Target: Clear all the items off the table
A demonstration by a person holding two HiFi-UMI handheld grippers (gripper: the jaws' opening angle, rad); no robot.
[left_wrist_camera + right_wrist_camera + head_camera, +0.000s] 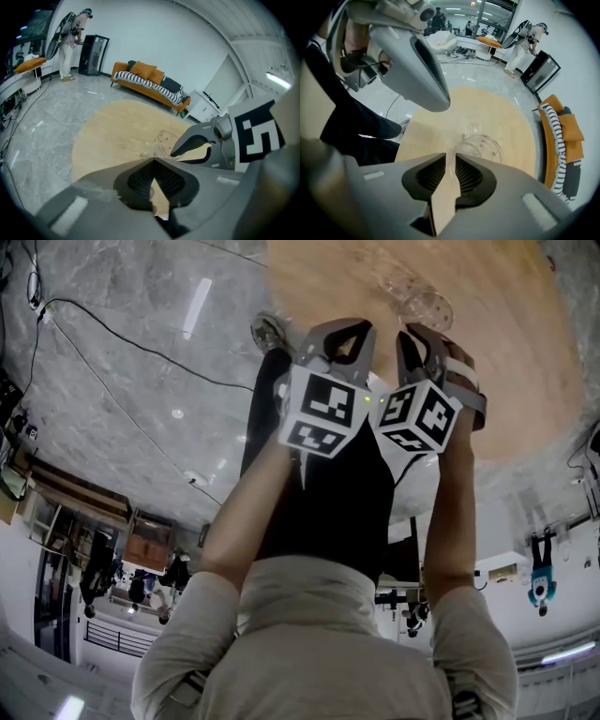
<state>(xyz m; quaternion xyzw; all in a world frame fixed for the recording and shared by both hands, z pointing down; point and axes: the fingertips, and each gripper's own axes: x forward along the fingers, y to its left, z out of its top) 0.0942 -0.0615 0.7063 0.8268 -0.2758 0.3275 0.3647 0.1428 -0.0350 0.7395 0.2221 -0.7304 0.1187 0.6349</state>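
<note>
A clear glass bowl (427, 307) (480, 146) lies on the round wooden table (511, 362) (501, 110), with a smaller clear glass (472, 129) just behind it. The left gripper view shows the glassware (164, 139) mid-table. Both grippers hang side by side above the table's near edge, apart from the glass. My left gripper (344, 331) (153, 161) has its tips touching, with nothing held. My right gripper (424, 336) (451, 157) shows only a thin slit between its jaws and holds nothing. Each gripper shows in the other's view: the left gripper (423, 70) and the right gripper (194, 140).
Grey marble floor surrounds the table, and a black cable (122, 341) runs across it at the left. An orange sofa (149, 82) (561, 133) stands beyond the table. Another person (71, 35) stands far off by a black cabinet (93, 55). My dark trousers (342, 117) are beside the table edge.
</note>
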